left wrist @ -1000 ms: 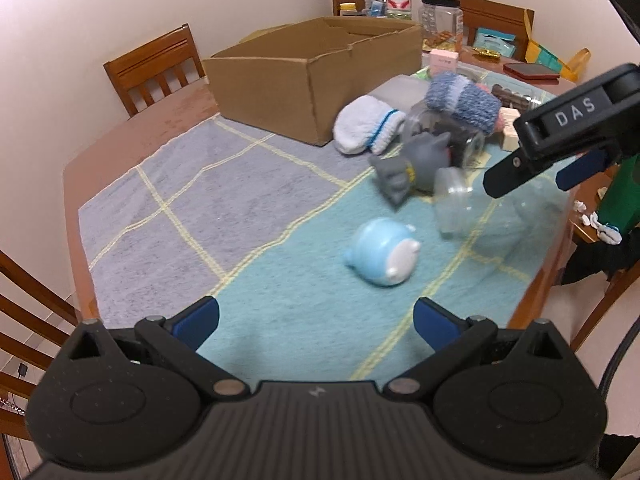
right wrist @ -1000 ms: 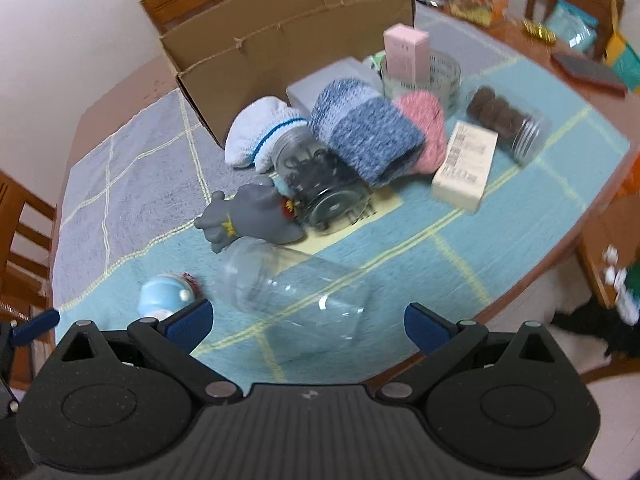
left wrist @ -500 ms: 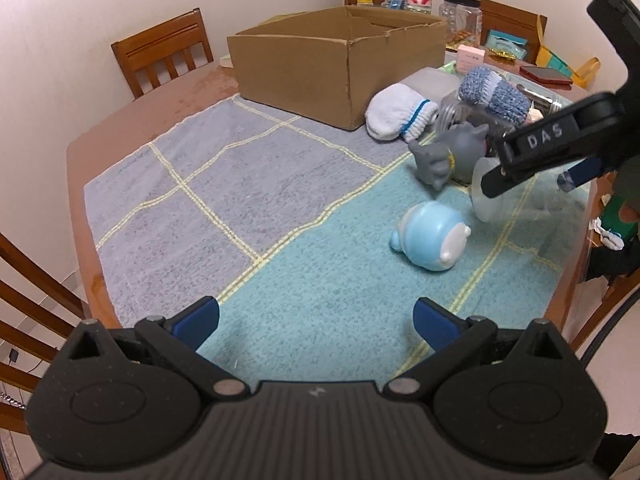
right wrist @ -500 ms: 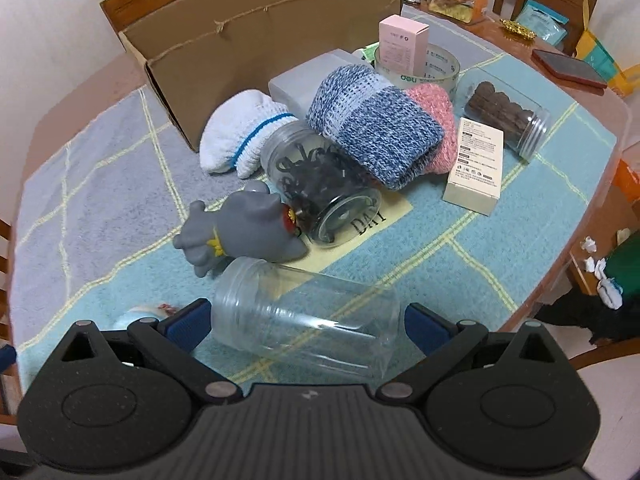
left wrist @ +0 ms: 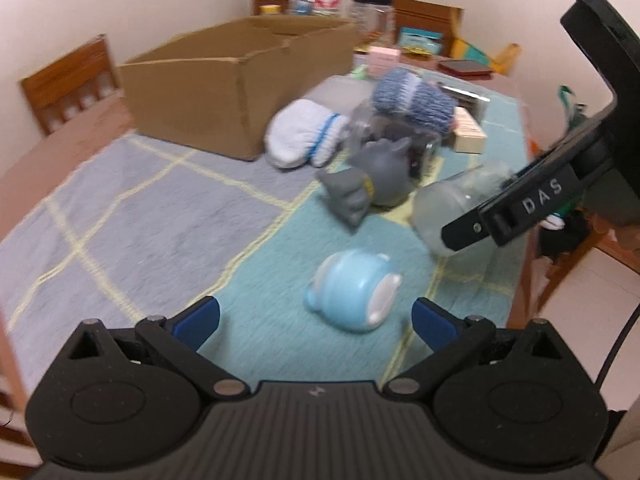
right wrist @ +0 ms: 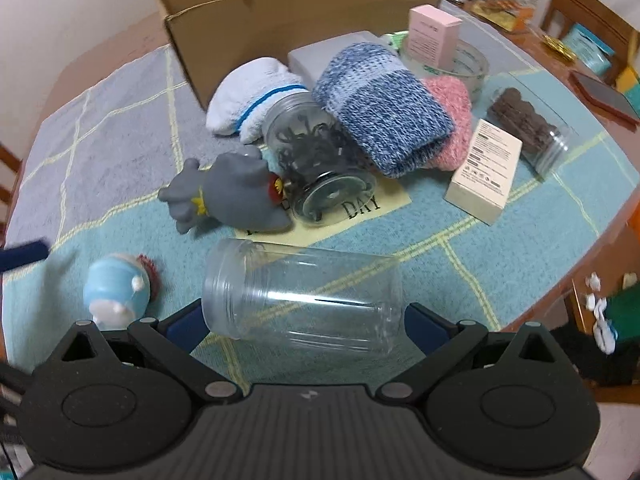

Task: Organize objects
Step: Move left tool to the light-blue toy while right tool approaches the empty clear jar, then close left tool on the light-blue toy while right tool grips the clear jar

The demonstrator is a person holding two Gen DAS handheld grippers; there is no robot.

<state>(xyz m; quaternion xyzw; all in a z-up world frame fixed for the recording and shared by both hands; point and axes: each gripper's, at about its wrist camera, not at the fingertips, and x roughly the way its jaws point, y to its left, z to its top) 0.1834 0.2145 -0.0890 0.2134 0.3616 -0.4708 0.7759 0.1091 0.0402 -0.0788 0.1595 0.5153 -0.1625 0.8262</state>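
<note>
Right wrist view: the right gripper [right wrist: 305, 326] points steeply down with its jaws wide apart, and the empty clear jar [right wrist: 302, 298] lies on its side between them, mouth toward 9 o'clock; whether the blue pads touch its ends cannot be told. At 10 o'clock from the jar lies the blue toy [right wrist: 116, 286] on the mat [right wrist: 460, 276], and a blue finger of the other gripper pokes in at the left edge. Beyond the jar, at 11 o'clock, lies the grey toy [right wrist: 236, 196], touching a jar of dark clips [right wrist: 320, 156] at 12 that rests on a yellow card. Behind them are the white sock [right wrist: 252, 96], the blue sock [right wrist: 384, 108] over a pink one, and at 2 o'clock a white box [right wrist: 486, 176]. Farthest, at 12, stands the carton [right wrist: 288, 12]. Left wrist view, blurred: the left gripper [left wrist: 316, 320] has nothing between its jaws, which are apart and closing; the blue toy [left wrist: 352, 292] lies just beyond them at 12 o'clock on the desk [left wrist: 60, 148].
</note>
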